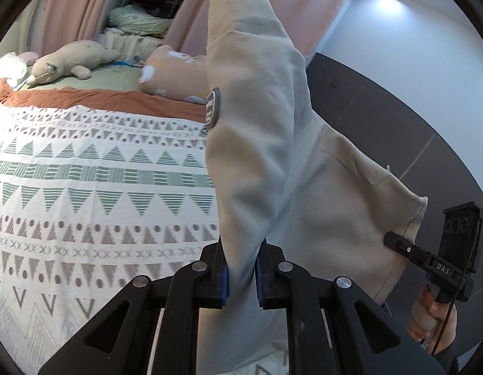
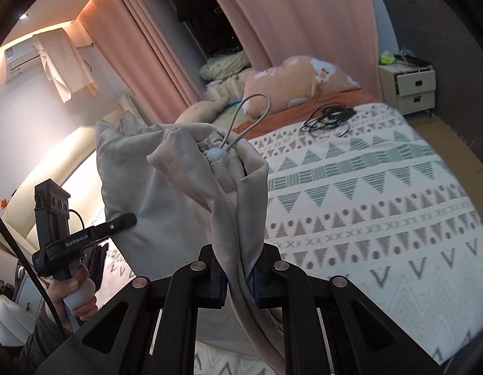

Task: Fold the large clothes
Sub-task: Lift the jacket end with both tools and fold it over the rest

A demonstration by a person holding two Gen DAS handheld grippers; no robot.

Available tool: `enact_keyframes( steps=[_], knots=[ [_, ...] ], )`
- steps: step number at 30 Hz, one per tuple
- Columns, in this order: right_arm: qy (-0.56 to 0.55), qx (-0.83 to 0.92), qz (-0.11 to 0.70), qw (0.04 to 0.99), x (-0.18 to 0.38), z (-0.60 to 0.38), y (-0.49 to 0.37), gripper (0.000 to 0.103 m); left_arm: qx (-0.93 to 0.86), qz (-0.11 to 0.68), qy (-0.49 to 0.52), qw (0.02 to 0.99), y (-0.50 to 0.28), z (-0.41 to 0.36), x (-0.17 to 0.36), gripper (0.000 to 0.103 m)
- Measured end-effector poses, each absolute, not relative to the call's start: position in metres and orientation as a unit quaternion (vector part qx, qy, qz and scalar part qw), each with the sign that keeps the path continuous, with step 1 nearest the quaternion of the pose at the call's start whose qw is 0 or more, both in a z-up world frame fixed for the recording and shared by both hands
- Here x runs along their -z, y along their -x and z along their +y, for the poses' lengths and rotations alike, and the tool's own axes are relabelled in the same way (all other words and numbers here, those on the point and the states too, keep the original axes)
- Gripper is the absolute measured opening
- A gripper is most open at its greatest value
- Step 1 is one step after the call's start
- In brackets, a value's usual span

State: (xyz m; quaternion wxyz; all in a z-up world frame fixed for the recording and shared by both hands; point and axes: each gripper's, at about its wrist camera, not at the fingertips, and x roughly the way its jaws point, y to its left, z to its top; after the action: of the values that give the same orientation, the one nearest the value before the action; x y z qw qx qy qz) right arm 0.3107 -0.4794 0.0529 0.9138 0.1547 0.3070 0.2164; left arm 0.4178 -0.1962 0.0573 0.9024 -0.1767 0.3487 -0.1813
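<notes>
Both tools [image 1: 241, 276] [image 2: 240, 284] clamp the beige garment [image 1: 260, 143].

garment [image 1: 266, 131]: pale beige-grey, large, soft cloth | marks: dark oval patch [image 1: 212, 107]; cord loop [image 2: 251, 115] with round toggle [image 2: 217, 155] at a gathered edge | state: bunched, unfolded | pose: held up off the patterned bed, pinched at two places, draping between them

Each camera sits close behind its own fingers, looking slightly down. Both see the patterned triangle bedspread [image 1: 85, 187] [image 2: 366, 193]; the other gripper shows at four o'clock and eight o'clock.
</notes>
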Motion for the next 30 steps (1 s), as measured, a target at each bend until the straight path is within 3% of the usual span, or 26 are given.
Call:
enact_keyframes(
  steps=[19, 30],
  knots=[
    [-0.154, -0.089, 0.294, 0.939, -0.086, -0.612, -0.201, 0.008, 0.299, 0.361, 0.139, 0.872, -0.4, -0.377, -0.07, 0.014],
    [-0.142, -0.014, 0.3, 0.943, -0.109, -0.633, -0.158, 0.008, 0.35, 0.397, 0.142, 0.837, -0.401, -0.464, -0.043, 0.014]
  ],
)
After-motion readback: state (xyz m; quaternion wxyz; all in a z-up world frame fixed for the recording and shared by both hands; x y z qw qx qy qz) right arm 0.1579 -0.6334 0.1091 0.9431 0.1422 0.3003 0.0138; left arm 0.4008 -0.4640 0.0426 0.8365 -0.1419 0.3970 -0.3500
